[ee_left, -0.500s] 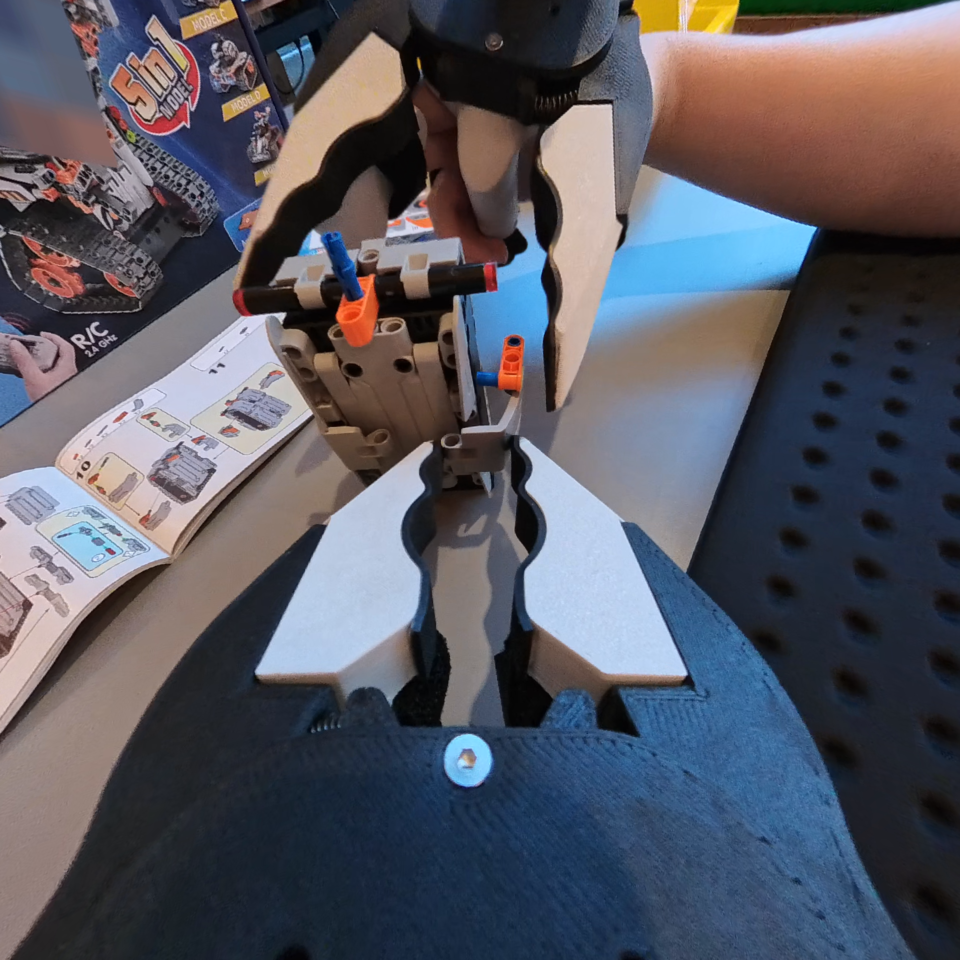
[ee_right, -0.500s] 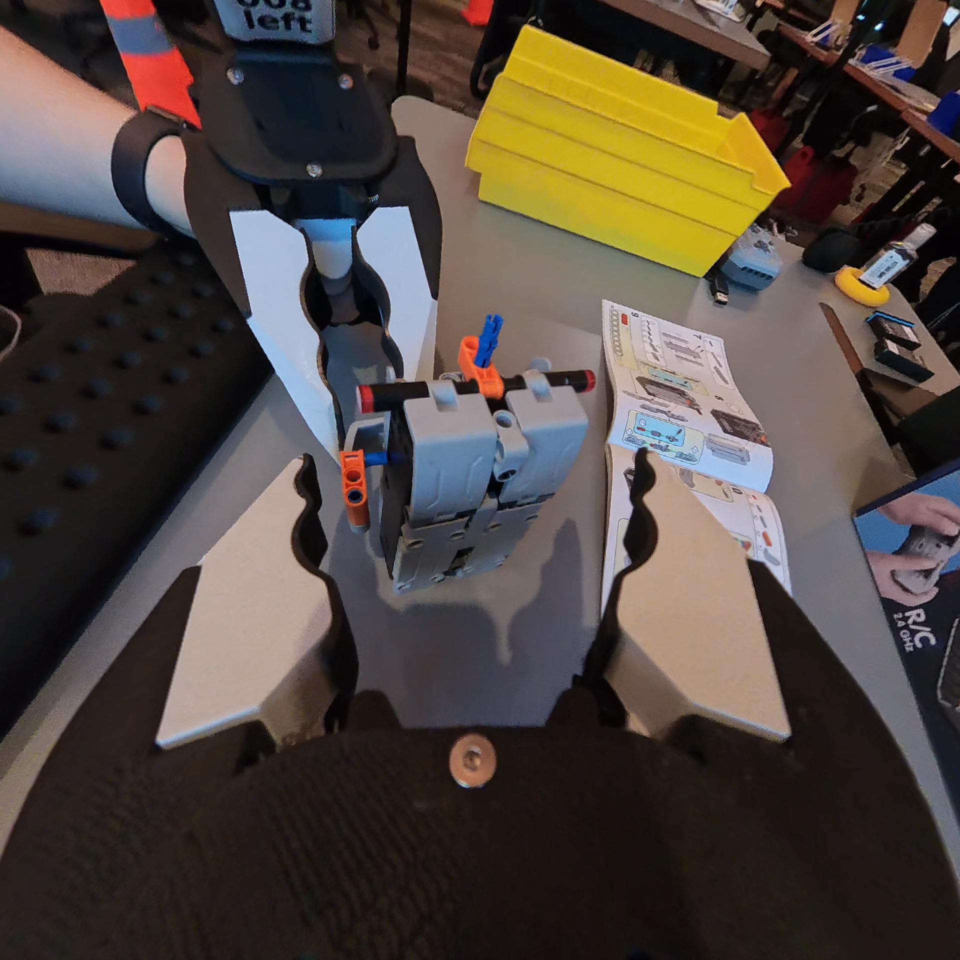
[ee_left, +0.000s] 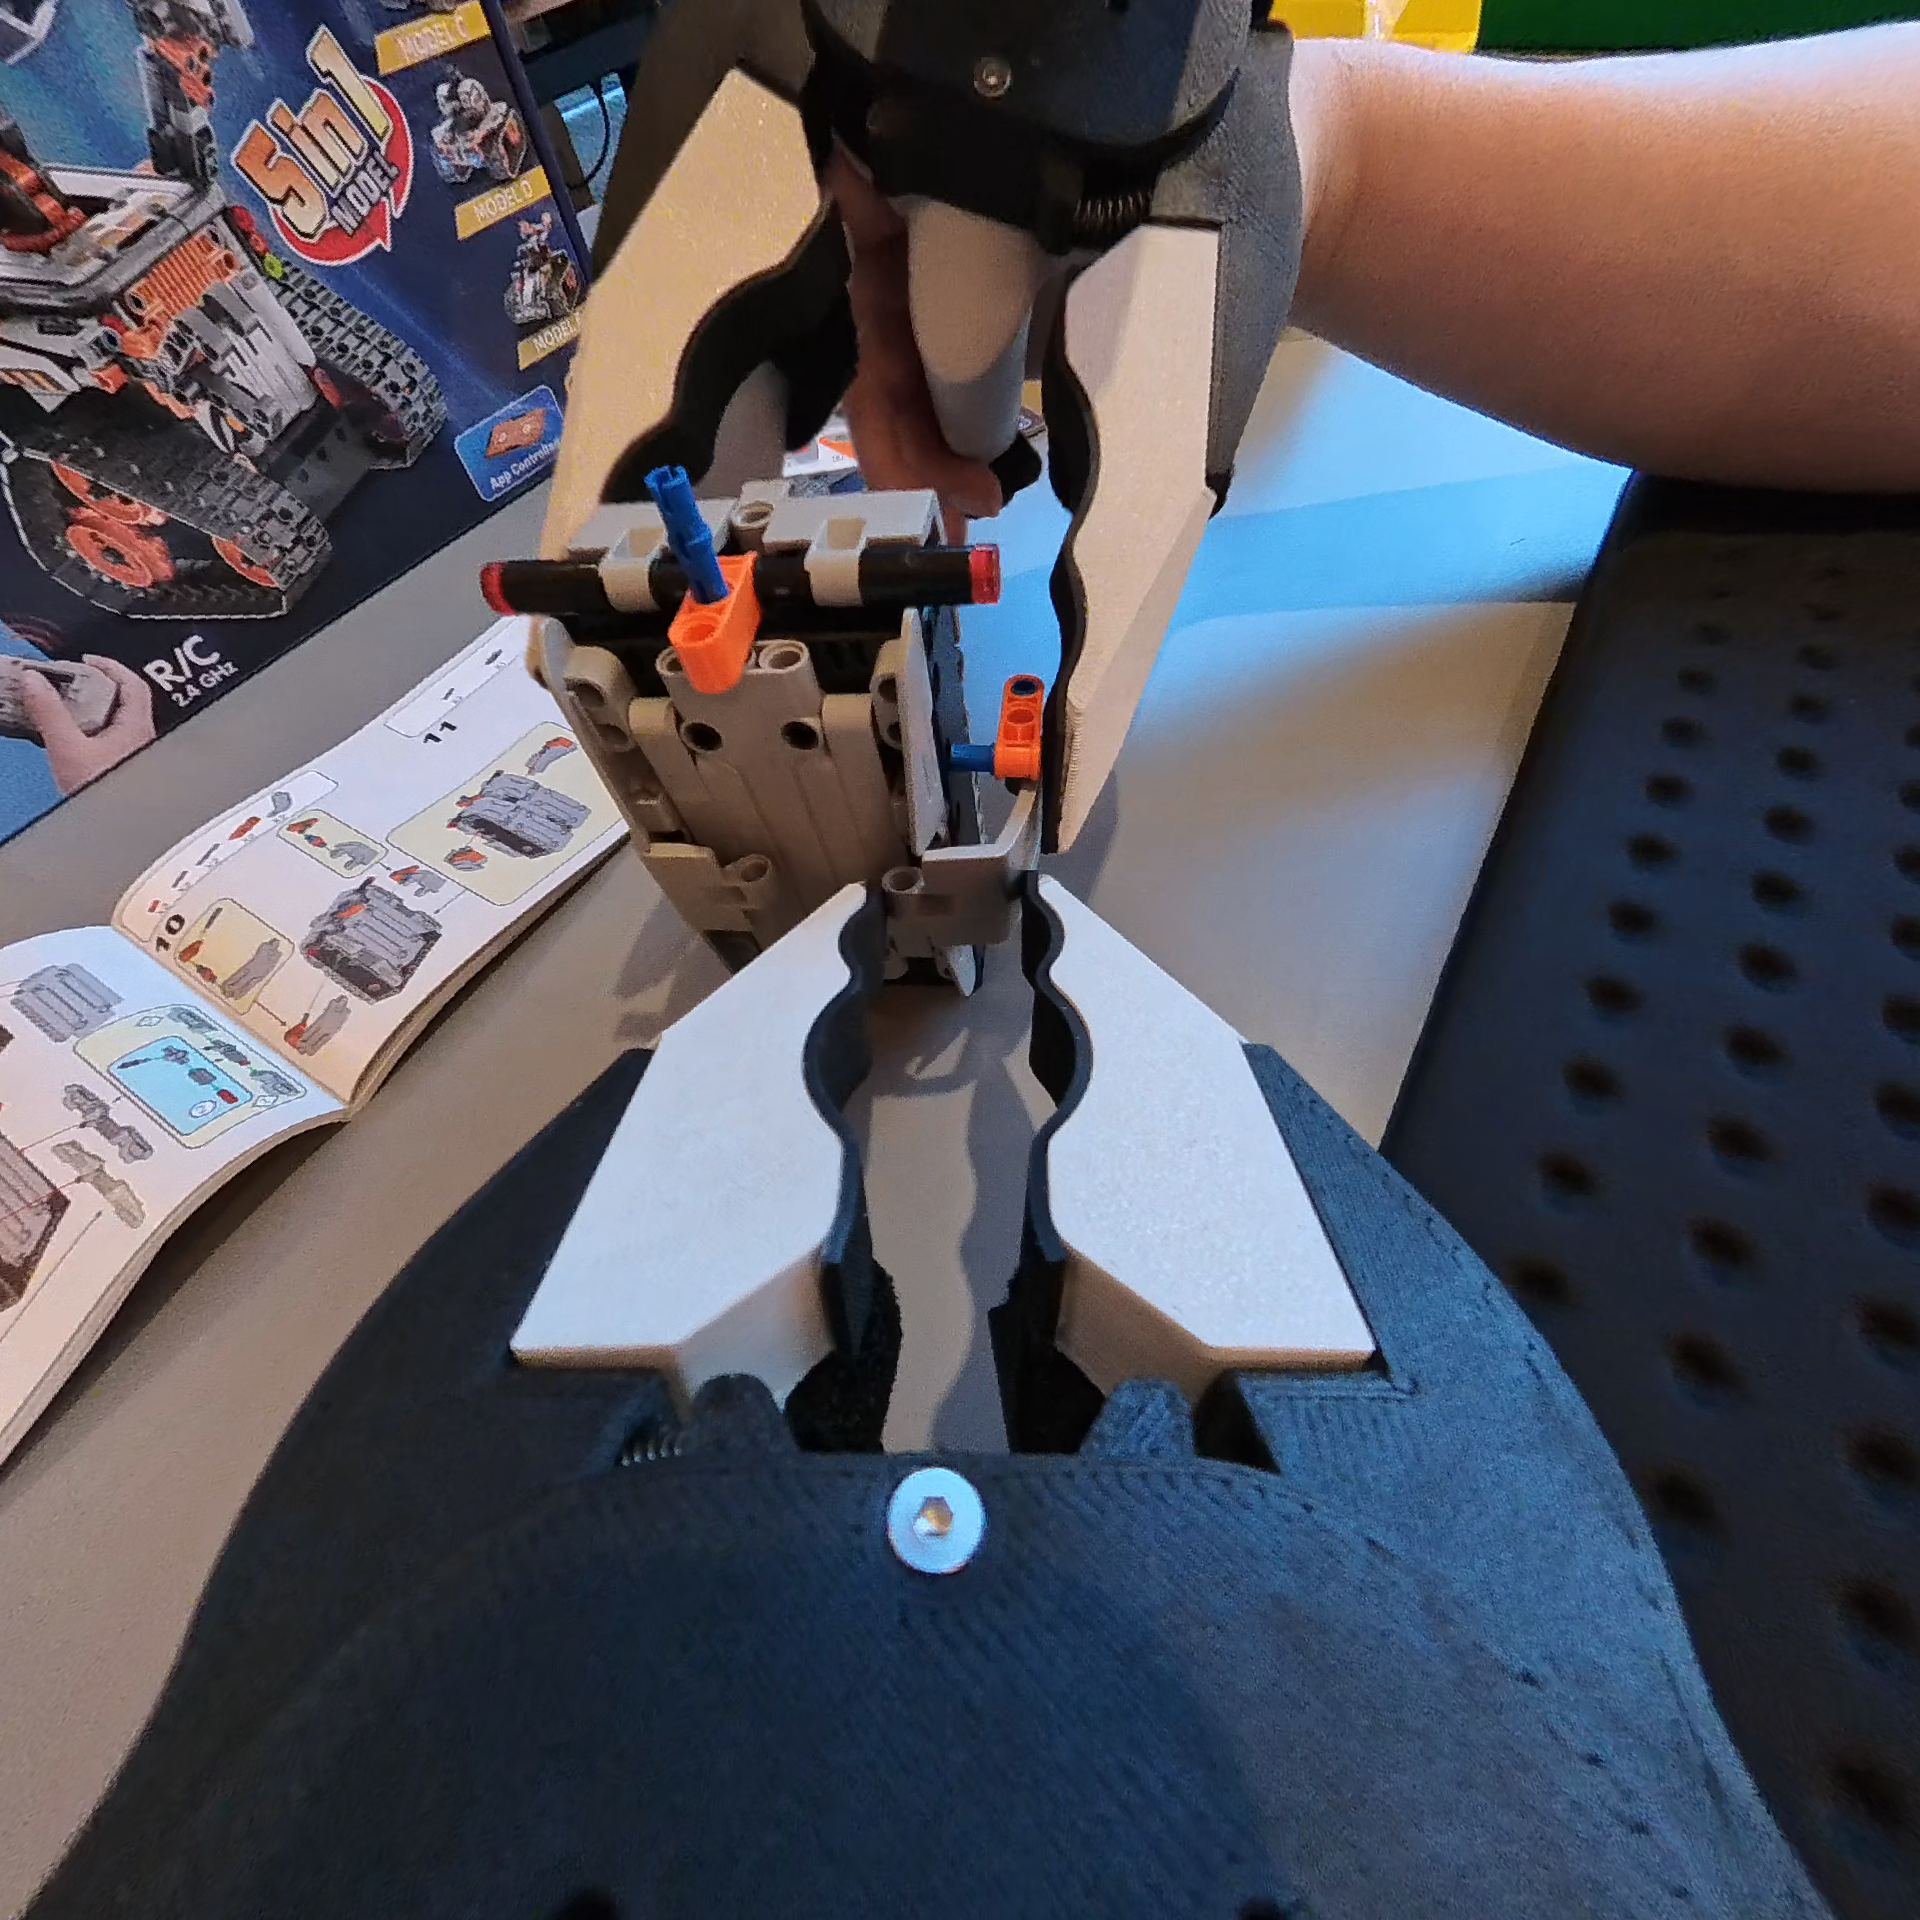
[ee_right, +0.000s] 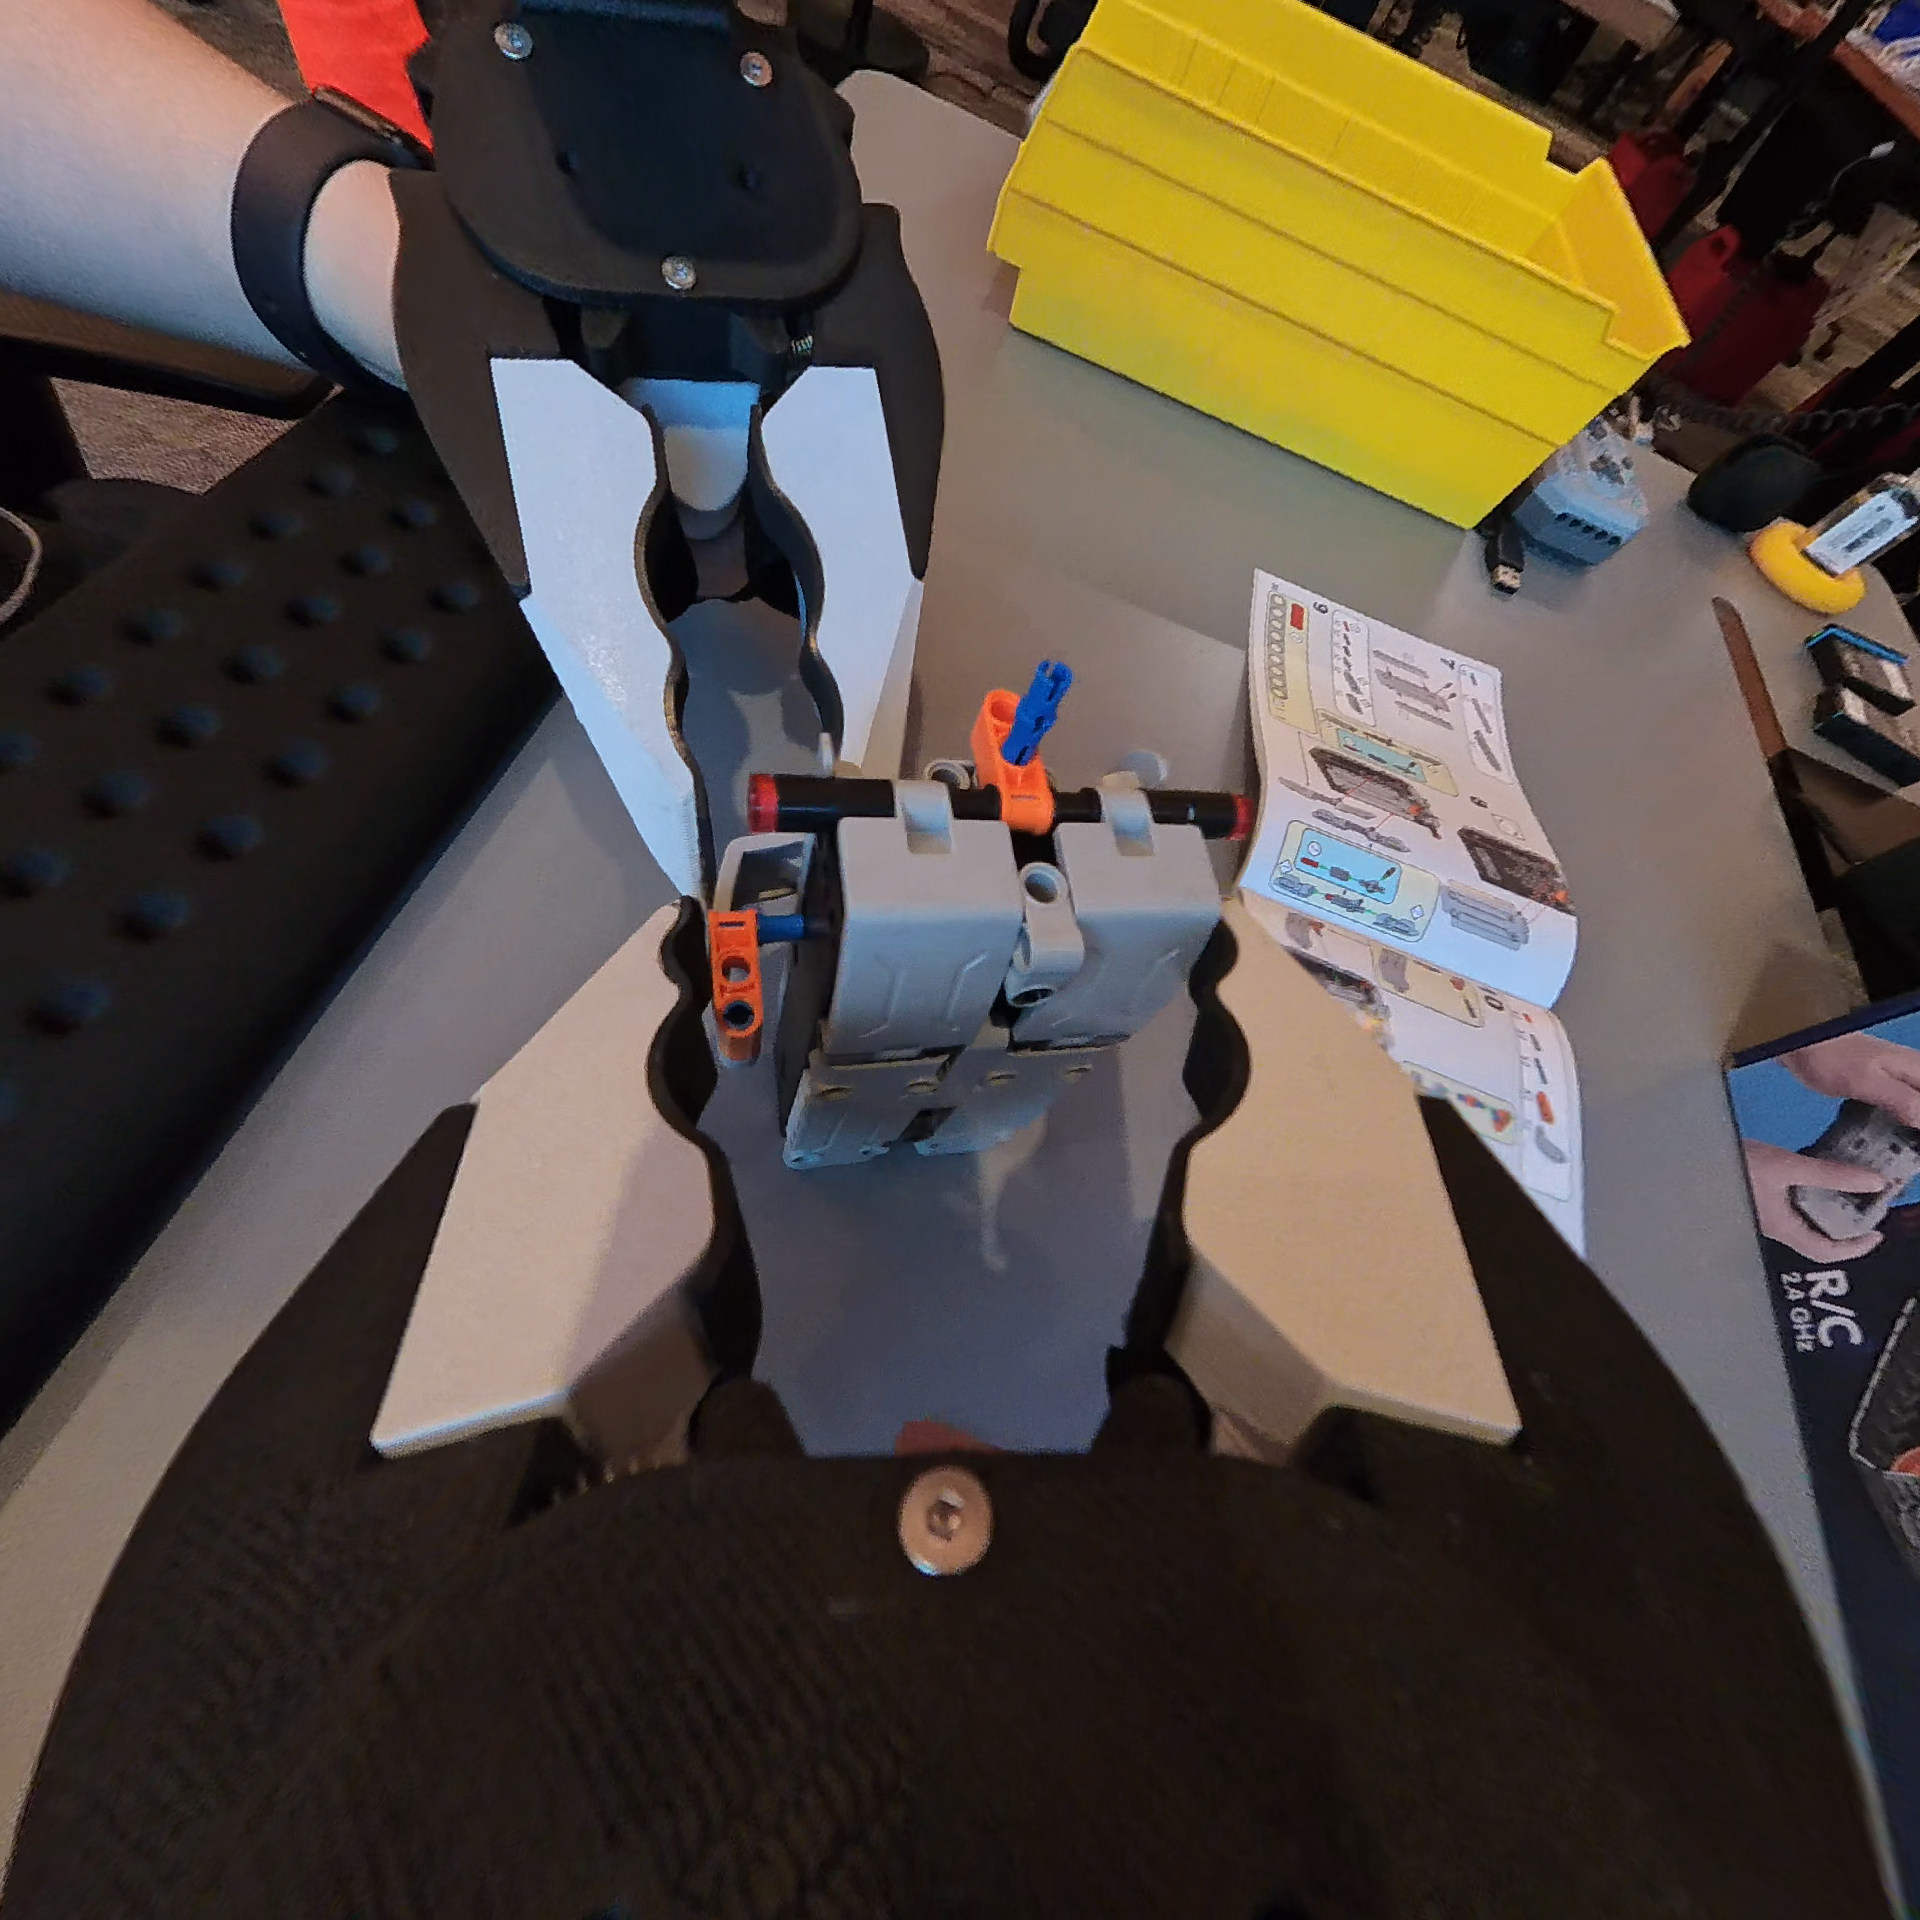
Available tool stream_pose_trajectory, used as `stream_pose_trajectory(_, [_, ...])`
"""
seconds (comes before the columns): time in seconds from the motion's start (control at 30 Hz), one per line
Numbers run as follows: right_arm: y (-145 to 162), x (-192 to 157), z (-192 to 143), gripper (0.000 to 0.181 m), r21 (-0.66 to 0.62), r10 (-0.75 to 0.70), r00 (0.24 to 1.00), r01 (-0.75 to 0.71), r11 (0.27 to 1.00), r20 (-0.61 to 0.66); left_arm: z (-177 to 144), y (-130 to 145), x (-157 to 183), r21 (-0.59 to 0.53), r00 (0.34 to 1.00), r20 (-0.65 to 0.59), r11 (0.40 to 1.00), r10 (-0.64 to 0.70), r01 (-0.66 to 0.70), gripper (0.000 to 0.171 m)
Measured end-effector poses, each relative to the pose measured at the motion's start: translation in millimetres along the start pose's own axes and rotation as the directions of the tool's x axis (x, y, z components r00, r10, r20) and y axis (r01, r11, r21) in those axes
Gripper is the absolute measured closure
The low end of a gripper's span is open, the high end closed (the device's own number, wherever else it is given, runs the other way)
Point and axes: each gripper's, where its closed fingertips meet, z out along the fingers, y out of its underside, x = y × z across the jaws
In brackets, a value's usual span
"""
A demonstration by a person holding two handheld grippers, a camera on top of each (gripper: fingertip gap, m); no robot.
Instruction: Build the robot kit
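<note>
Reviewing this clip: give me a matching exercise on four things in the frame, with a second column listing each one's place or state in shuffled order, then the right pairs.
Things:
1. left gripper
2. right gripper
3. instruction booklet
4. yellow bin

Places or states:
A. lying open on the table
B. fingertips closed on a grey tab at the grey brick model's lower corner
C. at the table's far side, behind the booklet
D. jaws wide, one finger either side of the model

Pairs: 1-B, 2-D, 3-A, 4-C
</note>
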Motion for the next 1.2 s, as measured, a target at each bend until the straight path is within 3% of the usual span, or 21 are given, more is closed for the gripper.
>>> stream_pose_trajectory(1.2, [-3.2, 1.3, 6.4, 0.088, 0.007, 0.030, 0.999, -0.030, 1.000, 0.018, -2.9, -0.1, -2.4, 0.025, 0.996, -0.046, 0.997, -0.078, 0.079, 0.148])
